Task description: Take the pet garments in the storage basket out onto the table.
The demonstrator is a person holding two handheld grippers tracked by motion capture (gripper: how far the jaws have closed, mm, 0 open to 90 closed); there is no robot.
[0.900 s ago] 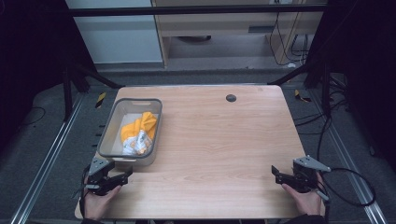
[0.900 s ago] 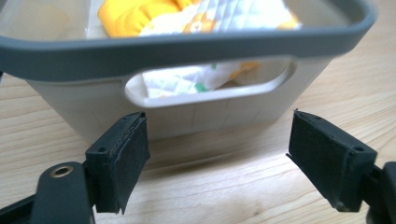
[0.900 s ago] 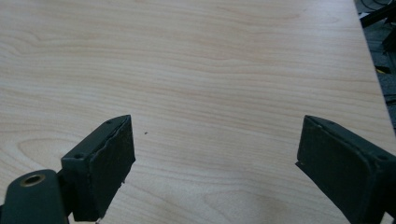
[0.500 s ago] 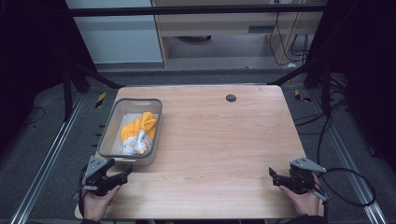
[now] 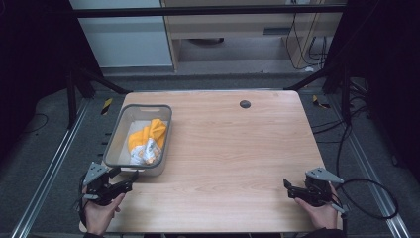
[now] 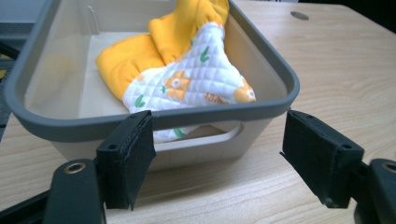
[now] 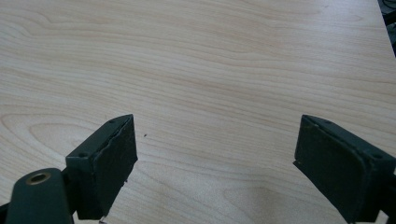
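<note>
Item one, our left gripper (image 5: 119, 187): jaws spread wide, holding nothing, parked low at the table's near edge. Directly ahead of it, just beyond the jaw tips, stands the grey bin (image 6: 275, 105), its near handle slot facing us, which we judge suits a reach for the rim or the contents. Inside lies the quilted orange-and-white cloth (image 6: 187, 79), bunched against the bin wall on the gripper's right. Item two, our right gripper (image 5: 296, 190): equally wide, empty, well apart from the bin, over bare wooden table (image 7: 224, 70), seemingly at rest.
</note>
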